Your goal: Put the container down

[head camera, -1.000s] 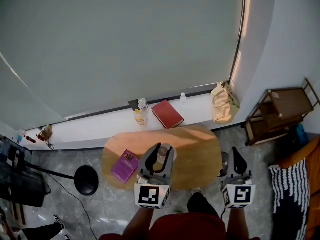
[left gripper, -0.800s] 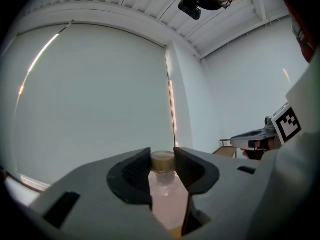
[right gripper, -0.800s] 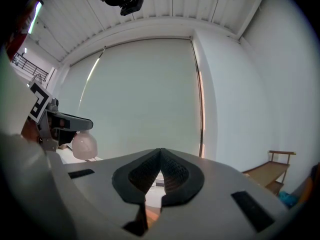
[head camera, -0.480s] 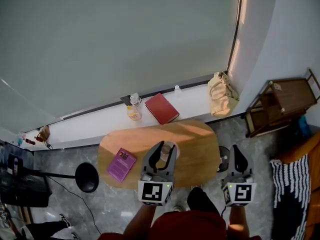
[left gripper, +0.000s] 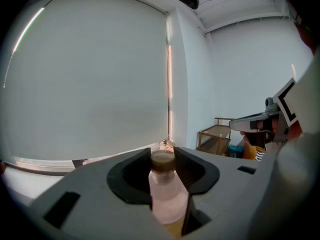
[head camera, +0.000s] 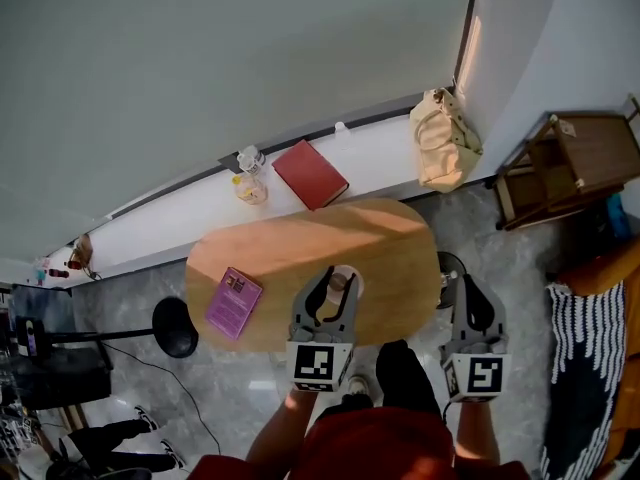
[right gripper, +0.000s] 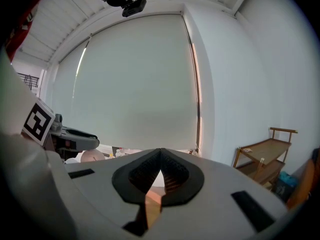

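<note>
— So where is the container (left gripper: 164, 194) now?
— Gripped in the left gripper (head camera: 337, 274), squeezed from both sides on its pale body, with the brown cap poking up above the jaws. It hangs over the near right part of the wooden table (head camera: 280, 258).
— Anything different from a second ago?
— Yes. Then it sat at the table's near edge. Now it is further in over the top and looks lower, and the grip is unchanged.
— Is it down yet?
— I can't tell whether its base touches the wood. I'd judge the lowering is nearly done and the release is still to come.
— And the other hand?
— The right gripper (right gripper: 160, 156) is pinched together on nothing, off the table's right end, and it has come down alongside.
— Any clutter in the way?
— No. The purple book (head camera: 234, 303) lies well to the left, and the red book (head camera: 311, 174) is on the far sill (head camera: 380, 156).
</note>
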`<state>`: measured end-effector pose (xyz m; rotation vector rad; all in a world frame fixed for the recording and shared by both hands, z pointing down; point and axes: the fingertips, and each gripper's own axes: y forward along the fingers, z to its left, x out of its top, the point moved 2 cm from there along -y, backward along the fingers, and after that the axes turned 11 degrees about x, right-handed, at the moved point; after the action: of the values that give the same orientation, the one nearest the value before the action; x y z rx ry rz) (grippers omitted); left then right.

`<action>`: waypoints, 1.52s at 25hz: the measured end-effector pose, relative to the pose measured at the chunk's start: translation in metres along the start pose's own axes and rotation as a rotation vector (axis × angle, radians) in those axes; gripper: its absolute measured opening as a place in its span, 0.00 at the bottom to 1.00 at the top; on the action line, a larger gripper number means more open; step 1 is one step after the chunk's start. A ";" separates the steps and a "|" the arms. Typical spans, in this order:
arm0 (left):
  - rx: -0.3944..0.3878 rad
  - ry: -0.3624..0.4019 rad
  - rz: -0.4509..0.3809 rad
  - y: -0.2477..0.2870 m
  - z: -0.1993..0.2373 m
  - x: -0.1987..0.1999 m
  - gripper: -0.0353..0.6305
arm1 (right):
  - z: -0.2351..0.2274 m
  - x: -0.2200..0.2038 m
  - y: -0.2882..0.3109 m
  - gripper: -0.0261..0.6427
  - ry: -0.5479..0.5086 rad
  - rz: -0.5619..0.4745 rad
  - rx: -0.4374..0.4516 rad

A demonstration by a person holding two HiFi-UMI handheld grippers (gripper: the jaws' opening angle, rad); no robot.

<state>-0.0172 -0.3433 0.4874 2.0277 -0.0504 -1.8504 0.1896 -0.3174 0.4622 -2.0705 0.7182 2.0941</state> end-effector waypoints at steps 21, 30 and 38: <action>-0.046 0.037 0.271 0.103 -0.058 -0.215 0.28 | -0.027 -0.147 0.051 0.03 0.079 0.248 0.112; -0.055 0.044 0.373 0.130 -0.074 -0.303 0.28 | -0.034 -0.200 0.065 0.03 0.090 0.308 0.137; -0.085 0.066 0.426 0.146 -0.087 -0.359 0.28 | -0.039 -0.225 0.066 0.03 0.108 0.344 0.139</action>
<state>0.0554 -0.3531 0.8776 1.8442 -0.3510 -1.4939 0.2131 -0.3355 0.6975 -2.1203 1.2792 2.0280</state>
